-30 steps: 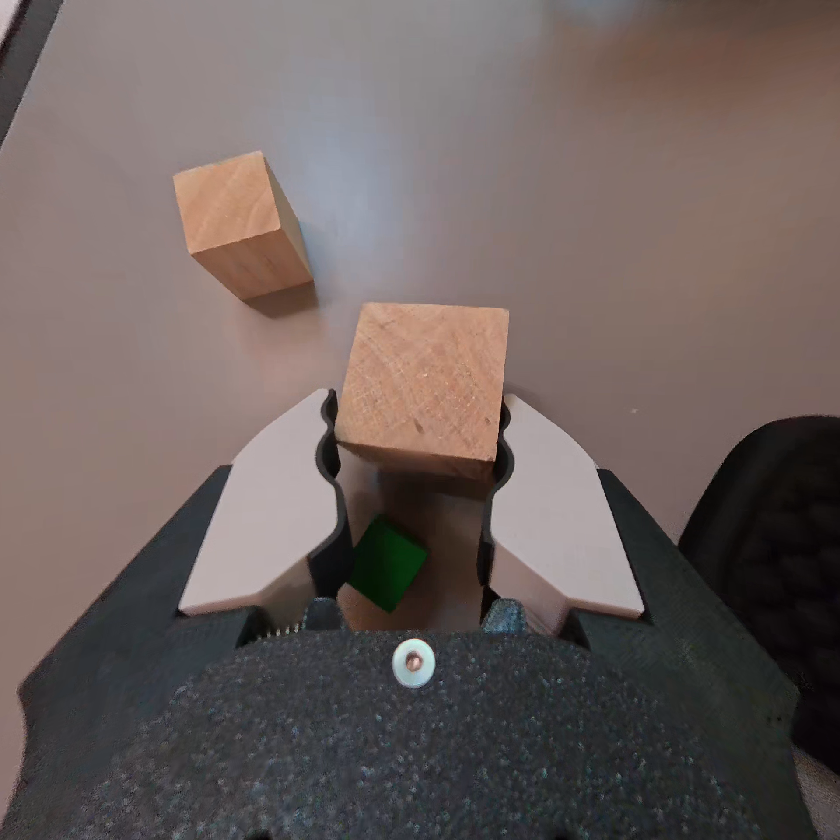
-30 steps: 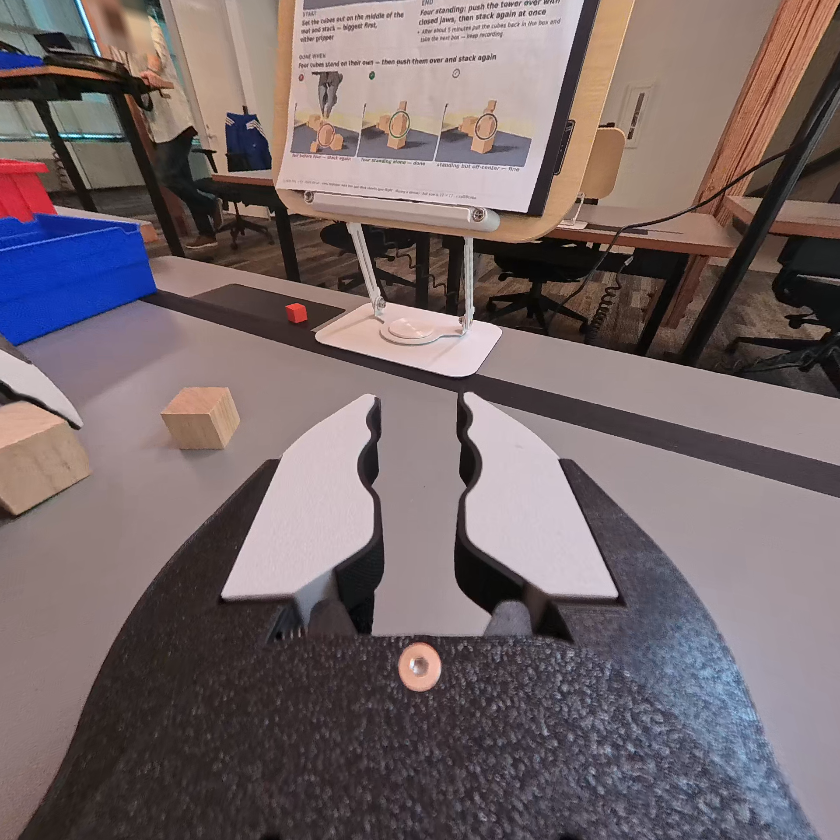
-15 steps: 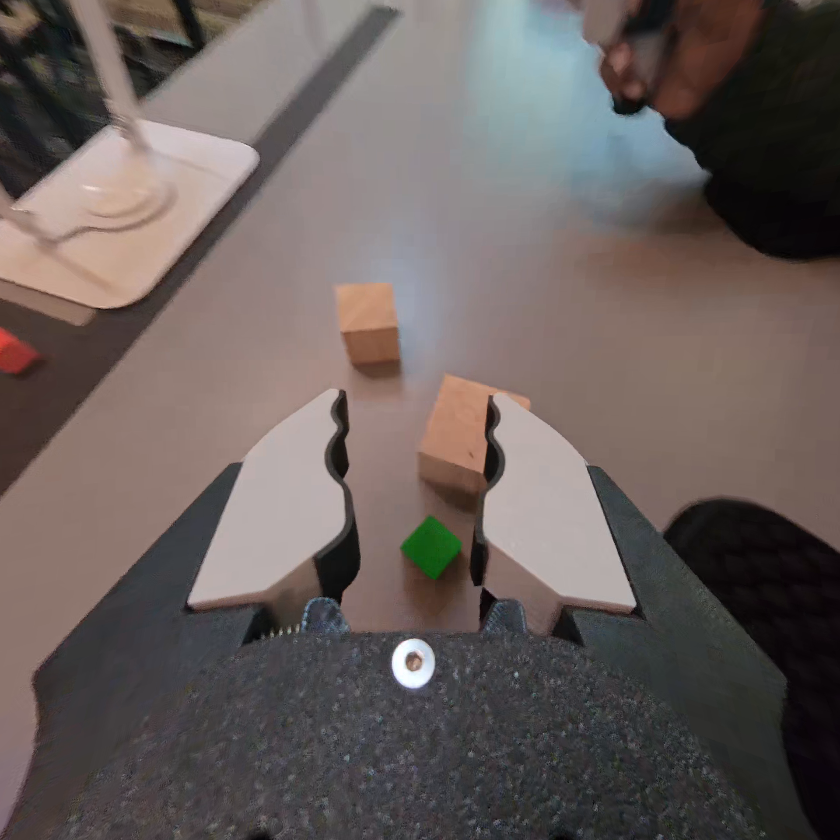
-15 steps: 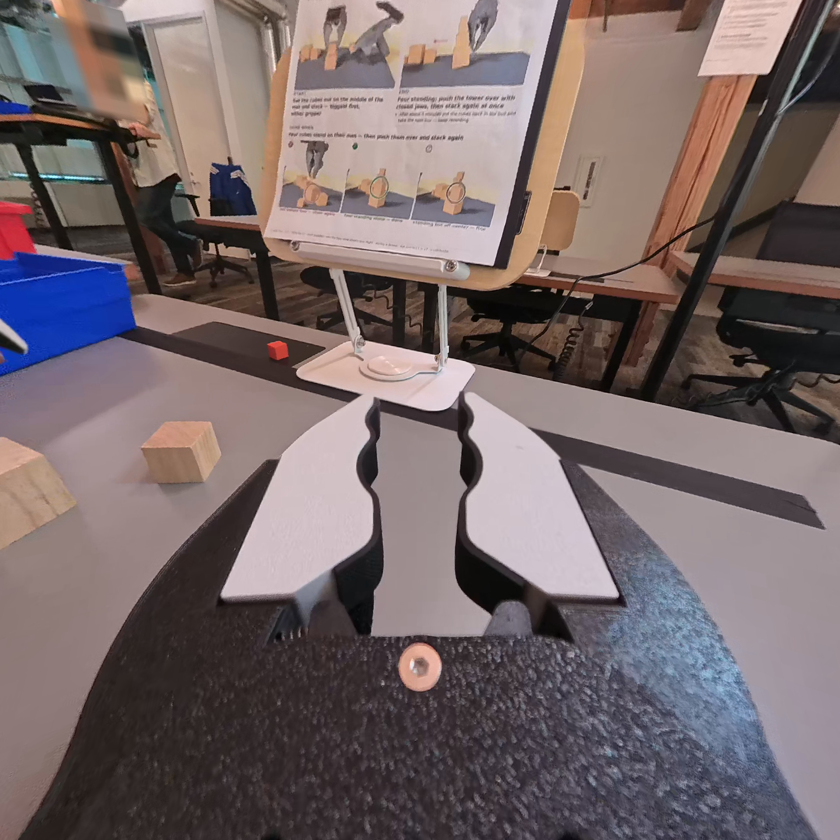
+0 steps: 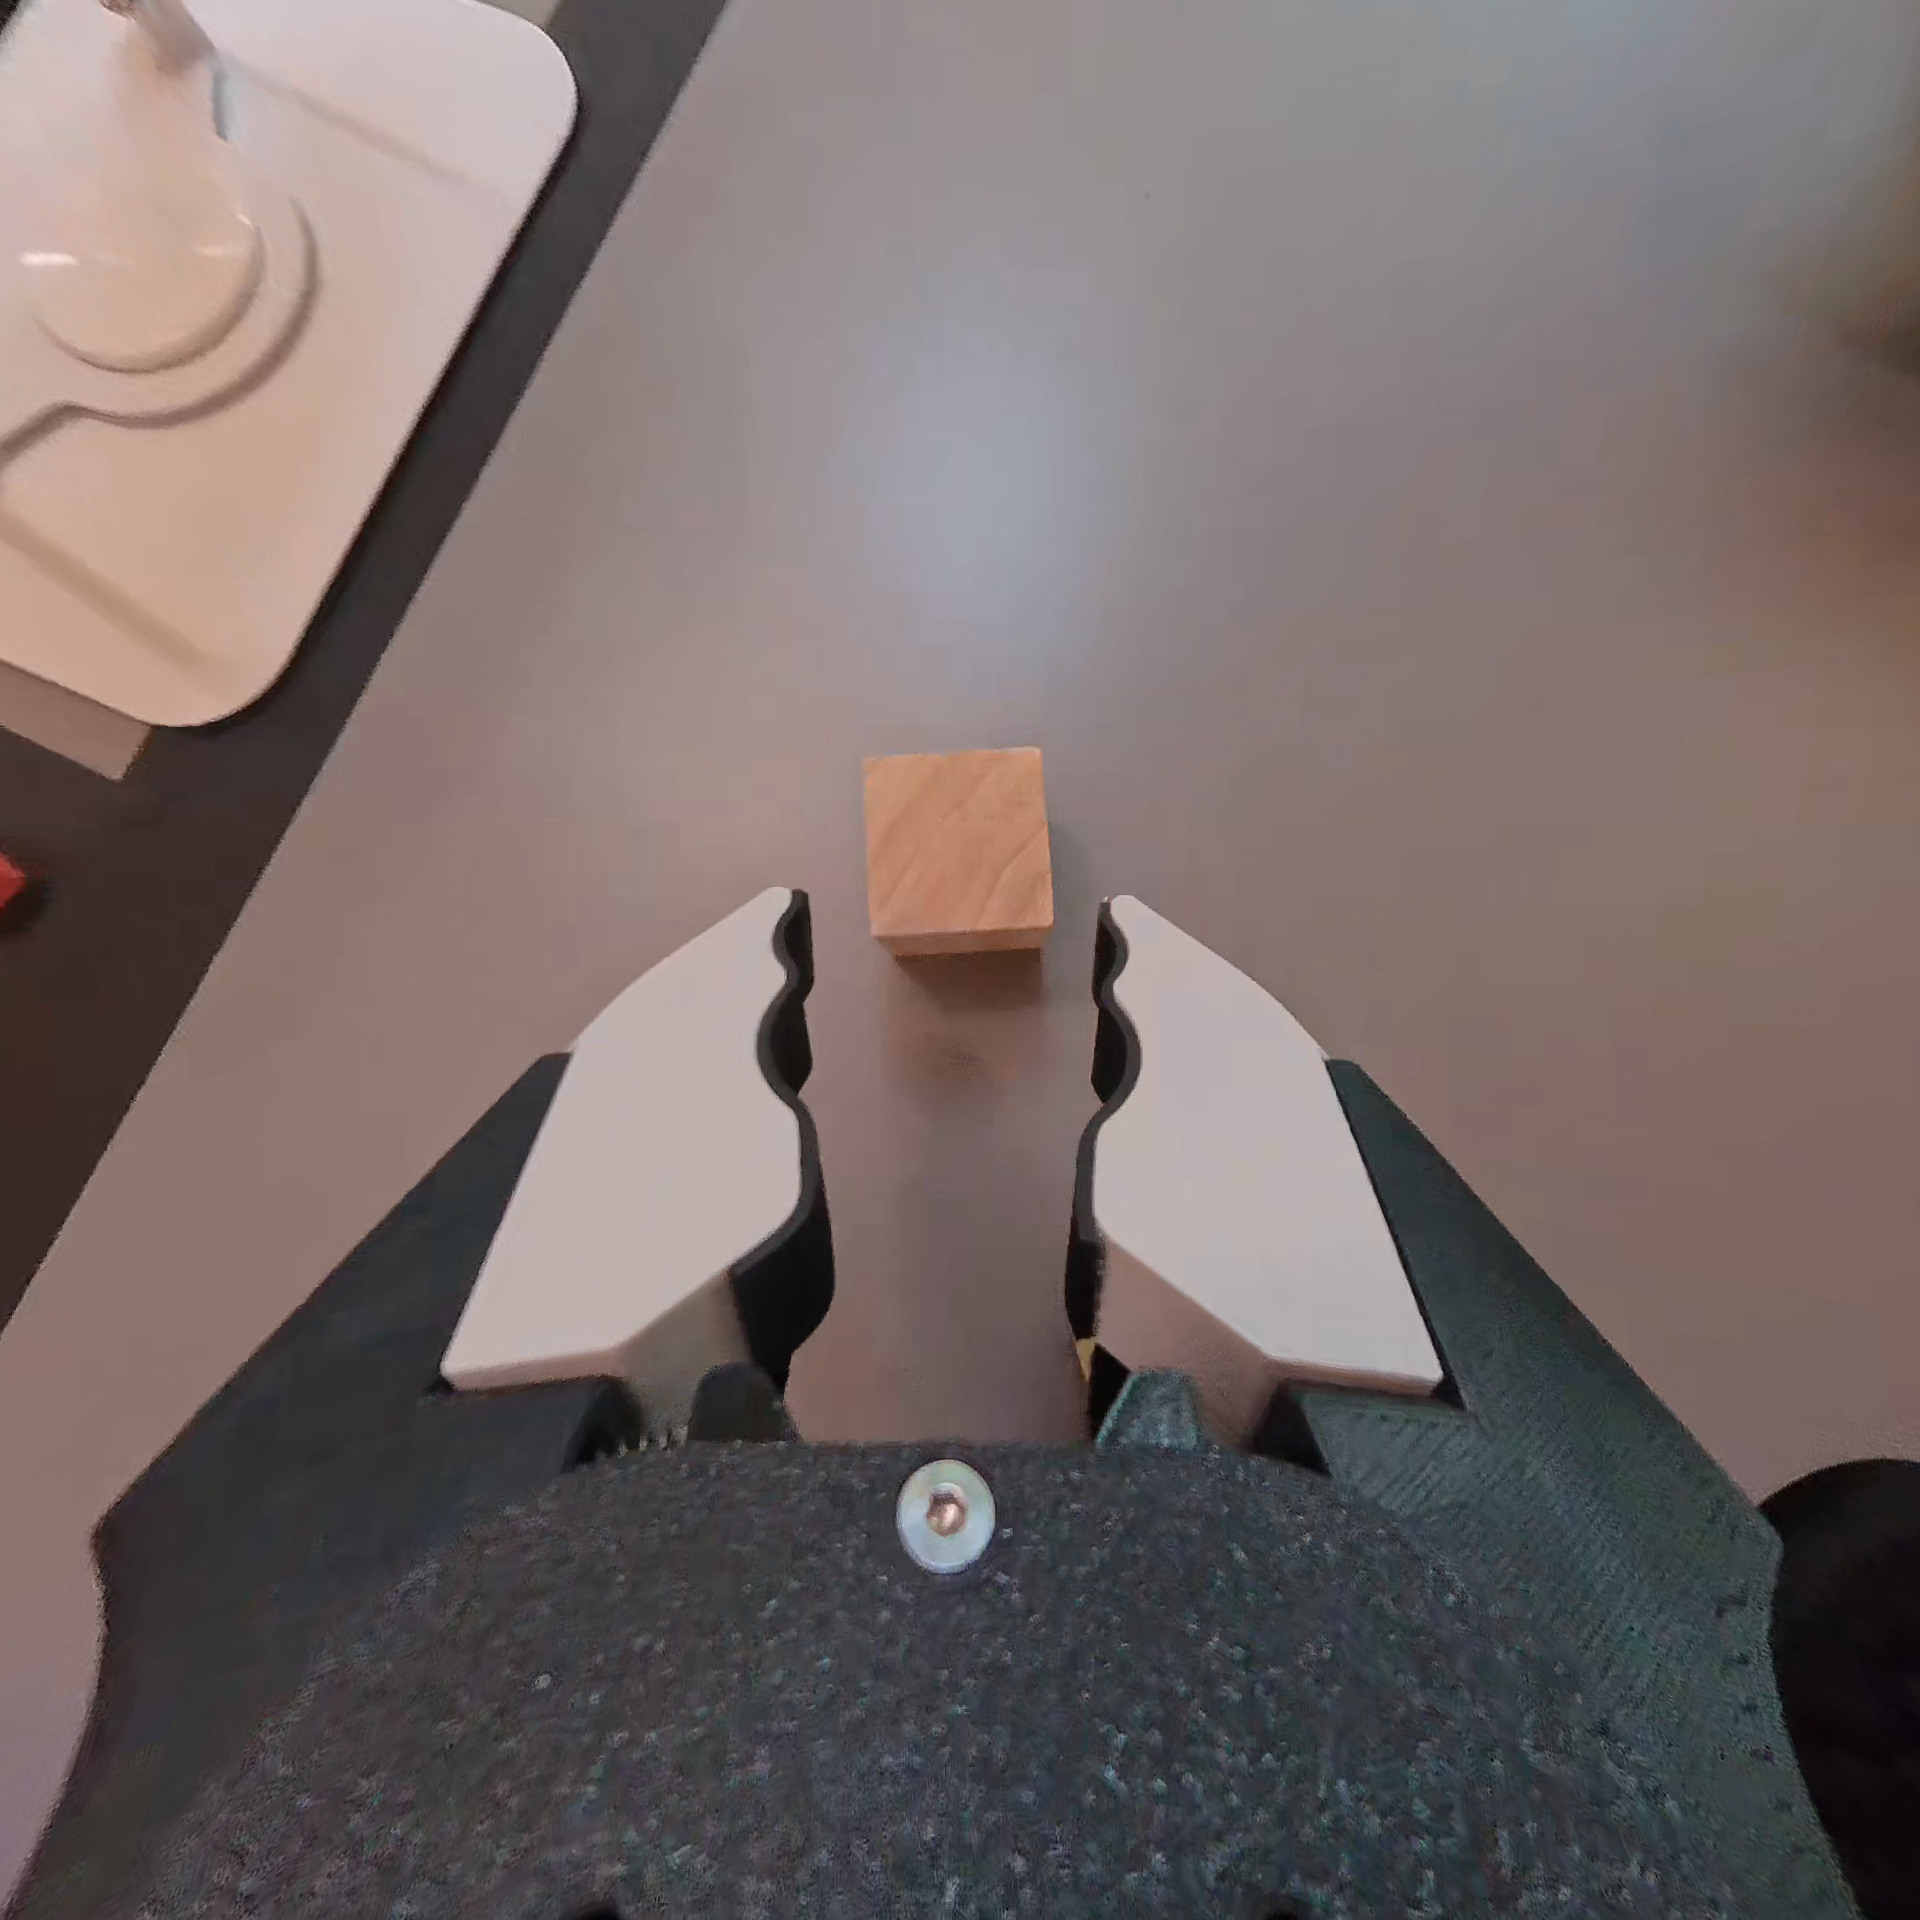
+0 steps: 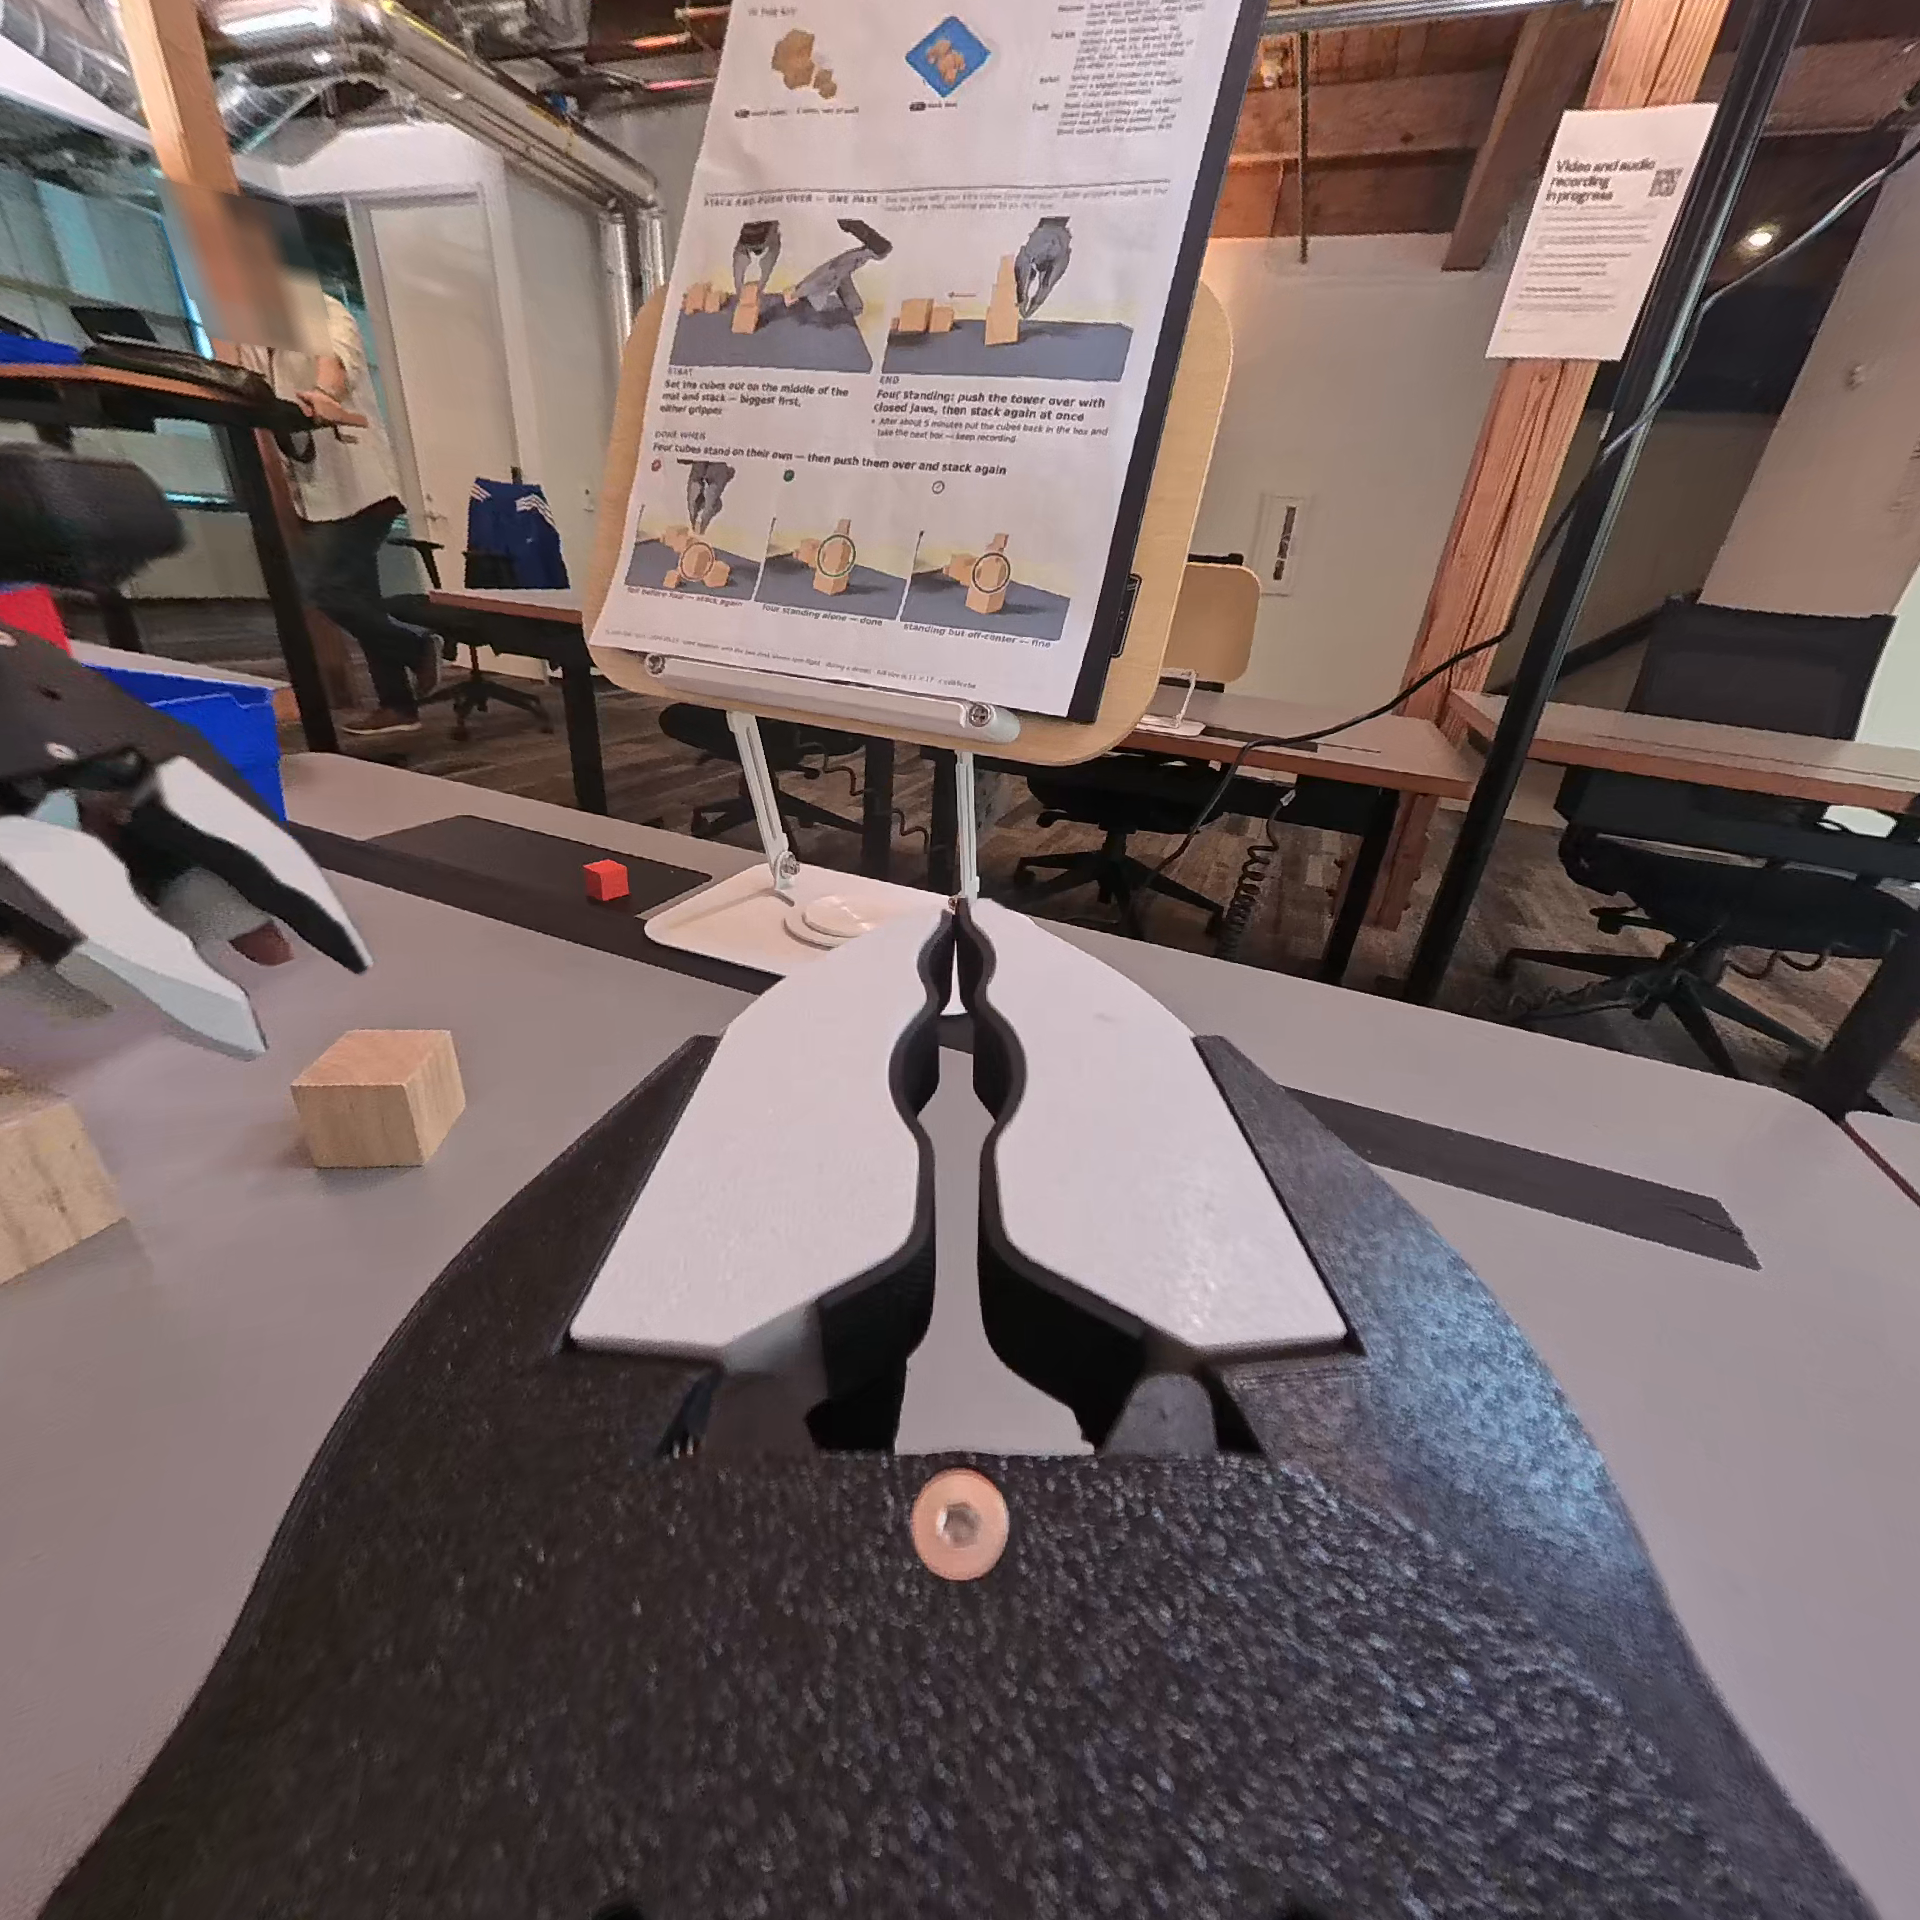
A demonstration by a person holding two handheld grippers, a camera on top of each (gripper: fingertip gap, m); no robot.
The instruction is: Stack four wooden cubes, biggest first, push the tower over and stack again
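My left gripper (image 5: 948, 904) is open above the grey table (image 5: 1351, 520). A small wooden cube (image 5: 956, 844) sits on the table just beyond and between its fingertips, touching neither pad. In the right wrist view the same left gripper (image 6: 281, 987) hovers open at the left edge, above and beside that cube (image 6: 379, 1096). A larger wooden block (image 6: 47, 1184) lies at the far left edge. My right gripper (image 6: 956, 914) is shut with nothing between its pads, held over the table.
A white stand base (image 6: 800, 920) carries a board with a printed sheet (image 6: 904, 343) at the back; the base also shows in the left wrist view (image 5: 208, 343). A small red cube (image 6: 605, 879) lies on a dark strip (image 5: 208, 831). A blue bin (image 6: 223, 727) stands far left.
My left gripper let go of the large wooden block, narrowed a little and moved over to the small cube. My right gripper's pads came together on air.
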